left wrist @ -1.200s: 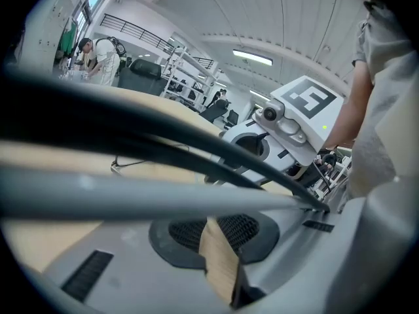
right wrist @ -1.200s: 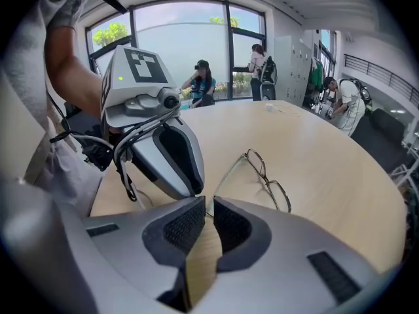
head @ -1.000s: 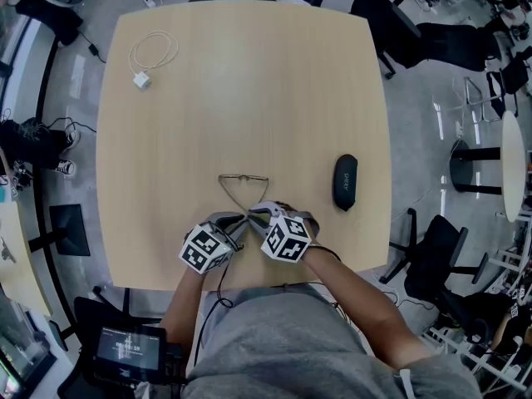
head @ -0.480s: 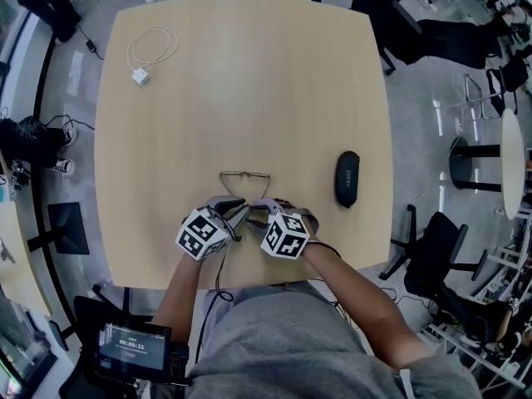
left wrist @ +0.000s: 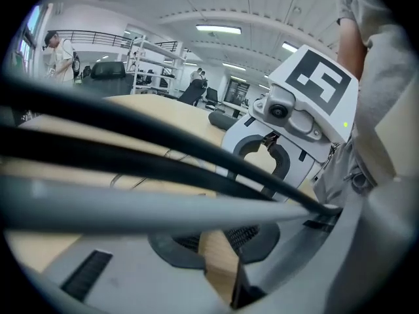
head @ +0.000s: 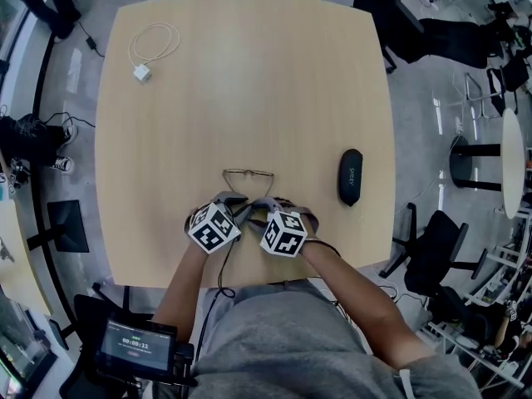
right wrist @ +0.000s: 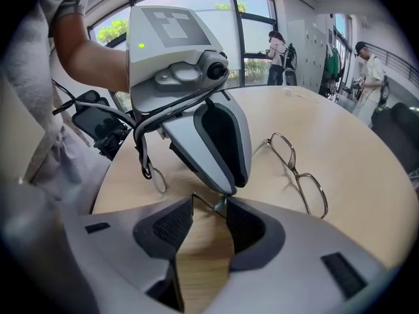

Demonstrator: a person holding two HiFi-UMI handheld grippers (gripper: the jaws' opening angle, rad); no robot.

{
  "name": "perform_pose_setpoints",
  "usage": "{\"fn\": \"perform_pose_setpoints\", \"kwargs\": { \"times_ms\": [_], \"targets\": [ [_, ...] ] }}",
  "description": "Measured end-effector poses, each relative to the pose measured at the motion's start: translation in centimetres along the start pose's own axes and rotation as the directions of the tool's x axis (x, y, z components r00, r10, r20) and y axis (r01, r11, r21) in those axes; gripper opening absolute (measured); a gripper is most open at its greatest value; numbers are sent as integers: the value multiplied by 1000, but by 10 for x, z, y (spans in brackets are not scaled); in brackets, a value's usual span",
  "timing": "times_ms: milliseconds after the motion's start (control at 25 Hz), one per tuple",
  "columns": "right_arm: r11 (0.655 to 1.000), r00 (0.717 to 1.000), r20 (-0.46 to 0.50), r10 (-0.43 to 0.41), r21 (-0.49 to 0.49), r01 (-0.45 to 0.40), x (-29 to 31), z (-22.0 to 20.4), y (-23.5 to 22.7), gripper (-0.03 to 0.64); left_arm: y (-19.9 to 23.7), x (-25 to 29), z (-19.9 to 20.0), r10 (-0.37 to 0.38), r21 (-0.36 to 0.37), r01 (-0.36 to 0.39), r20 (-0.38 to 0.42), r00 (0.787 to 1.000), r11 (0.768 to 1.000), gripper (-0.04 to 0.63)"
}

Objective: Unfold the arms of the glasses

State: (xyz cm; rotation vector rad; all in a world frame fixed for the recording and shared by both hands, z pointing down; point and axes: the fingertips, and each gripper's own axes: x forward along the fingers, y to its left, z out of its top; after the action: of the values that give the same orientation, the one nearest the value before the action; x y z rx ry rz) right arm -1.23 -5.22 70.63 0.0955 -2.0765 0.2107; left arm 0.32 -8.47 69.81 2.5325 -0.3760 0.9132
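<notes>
Glasses (head: pixel 248 174) close to near edge of table (head: pixel 249 81), wide tabletop beyond; case (head: pixel 350 177) well right. Right gripper (right wrist: pixel 209 216) and left gripper (left wrist: pixel 219 239) angled down, tips close together. Right jaws just been opening, arm tip loose between; left jaws apart, wood showing between.

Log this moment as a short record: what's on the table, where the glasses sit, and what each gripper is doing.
table: light wood, rounded corners
glasses: resting on the table just beyond both grippers, arms angled back toward them
glasses case: dark, closed, to the right of the glasses, apart from them
charger cable: white, coiled, far left corner
left gripper: jaws apart, bare table between them
right gripper: jaws have just been opening; wide now, end of one glasses arm lies at their tips, not pinched
</notes>
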Motion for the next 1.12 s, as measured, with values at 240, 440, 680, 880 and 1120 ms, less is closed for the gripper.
{"fn": "perform_pose_setpoints", "kwargs": {
  "times_ms": [240, 440, 680, 880, 1120],
  "targets": [
    [1000, 1000, -10, 1, 11, -1, 1, -1, 0, 143, -2, -1, -2, -42, 16, 42, -22, 999, 999, 28],
    [1000, 1000, -13, 5, 10, -5, 1, -2, 1, 143, -3, -2, -8, -56, 16, 57, -48, 997, 998, 28],
    [1000, 1000, -27, 13, -5, -14, -2, -4, 0, 143, -1, -4, -9, -52, 5, 53, -59, 997, 999, 28],
    [999, 999, -36, 29, -14, -29, -4, -9, 3, 143, 1, -5, -11, -45, -3, 45, -61, 997, 999, 28],
    [998, 997, -46, 59, -35, -60, -7, -15, 2, 143, 8, -7, -12, -33, -42, 31, -54, 998, 999, 28]
  ]
}}
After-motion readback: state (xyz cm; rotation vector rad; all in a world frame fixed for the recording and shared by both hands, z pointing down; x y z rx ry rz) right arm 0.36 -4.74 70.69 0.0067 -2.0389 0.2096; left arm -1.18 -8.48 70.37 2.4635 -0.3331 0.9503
